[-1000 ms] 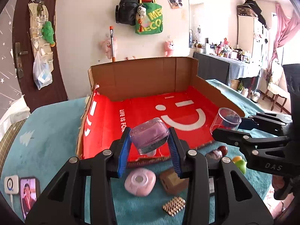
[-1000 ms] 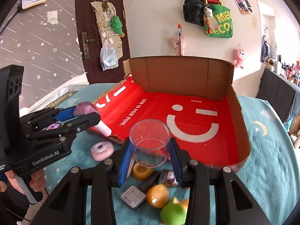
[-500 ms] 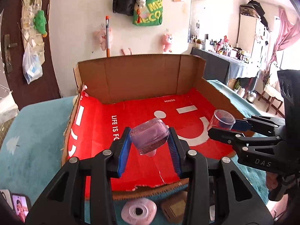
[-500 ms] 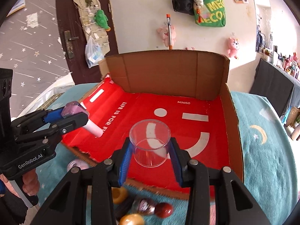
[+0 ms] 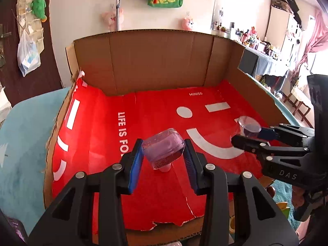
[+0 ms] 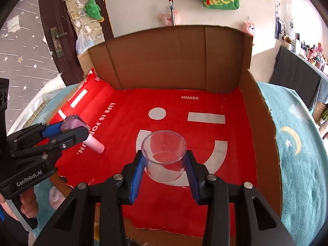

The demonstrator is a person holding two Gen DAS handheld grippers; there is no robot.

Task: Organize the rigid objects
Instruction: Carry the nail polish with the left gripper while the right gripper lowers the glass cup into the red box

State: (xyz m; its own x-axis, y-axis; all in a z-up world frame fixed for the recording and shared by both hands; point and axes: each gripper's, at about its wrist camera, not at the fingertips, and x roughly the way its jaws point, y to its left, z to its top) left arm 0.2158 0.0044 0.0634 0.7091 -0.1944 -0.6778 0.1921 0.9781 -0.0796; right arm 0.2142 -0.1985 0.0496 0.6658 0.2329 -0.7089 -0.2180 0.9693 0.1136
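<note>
- Left gripper (image 5: pixel 163 155): both blue pads pressed against the flat sides of a small purple bottle (image 5: pixel 163 150); jaws narrow, stopped by the bottle's width.
- Purple bottle: held tilted. Long axis slopes from its translucent purple body at the pads down to a pale pink cap (image 6: pixel 95 145), which points at the box floor. In the right wrist view the cap end sticks out beyond the pads, toward the middle of the box.
- Landmark: cardboard box (image 5: pixel 155 61), brown walls at back and sides, red printed floor with a white smiley face and the lettering "LIFE IS FOR FUN".
- Bottle position relative to box: above the floor, left of centre, over the lettering. Contact between cap and floor cannot be judged.
- Right gripper (image 6: pixel 164 160): pads closed on opposite sides of a clear cup (image 6: pixel 164 155); jaws narrow, held apart only by the cup wall.
- Clear cup: upright, long axis roughly vertical, open mouth facing up.
- Cup position relative to box: over the white smile curve, right of centre and toward the front edge.
- 2 grippers sit side by side above the box floor, apart from each other.
- Person's hand (image 6: pixel 27 204) grips the left gripper's handle, outside the box's front left corner.
</note>
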